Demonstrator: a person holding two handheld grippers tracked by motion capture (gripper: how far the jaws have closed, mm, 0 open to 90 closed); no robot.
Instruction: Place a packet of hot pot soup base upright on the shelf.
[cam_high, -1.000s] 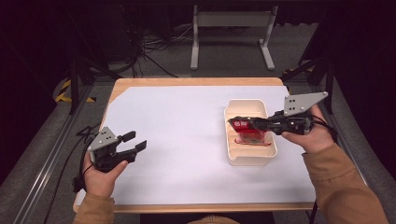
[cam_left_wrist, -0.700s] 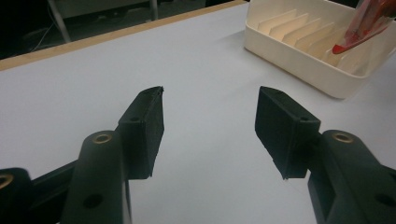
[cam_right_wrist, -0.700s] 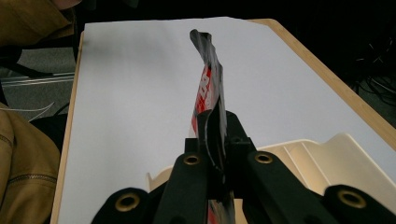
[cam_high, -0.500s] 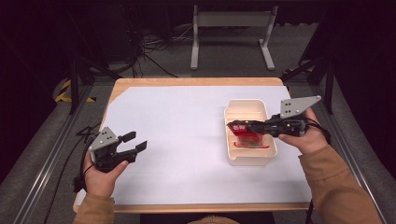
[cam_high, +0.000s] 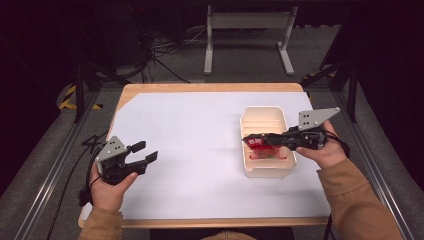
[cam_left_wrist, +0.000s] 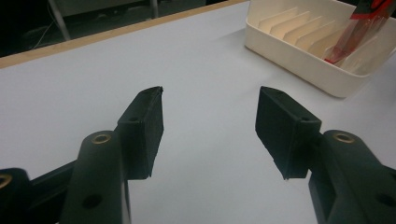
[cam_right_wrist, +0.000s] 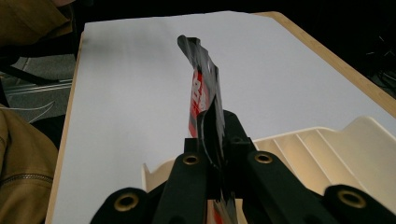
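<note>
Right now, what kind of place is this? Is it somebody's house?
Probably not a house; it looks like a lab or workshop. A wooden table covered with white paper stands on grey carpet, ringed by metal rails, with loose cables on the dark floor behind.

In the left gripper view the red packet (cam_left_wrist: 355, 32) and cream tray (cam_left_wrist: 299, 60) are cut off by the picture's edge. The packet's print is too blurred to read. The right hand-held gripper (cam_high: 247, 140) hides part of it.
</note>
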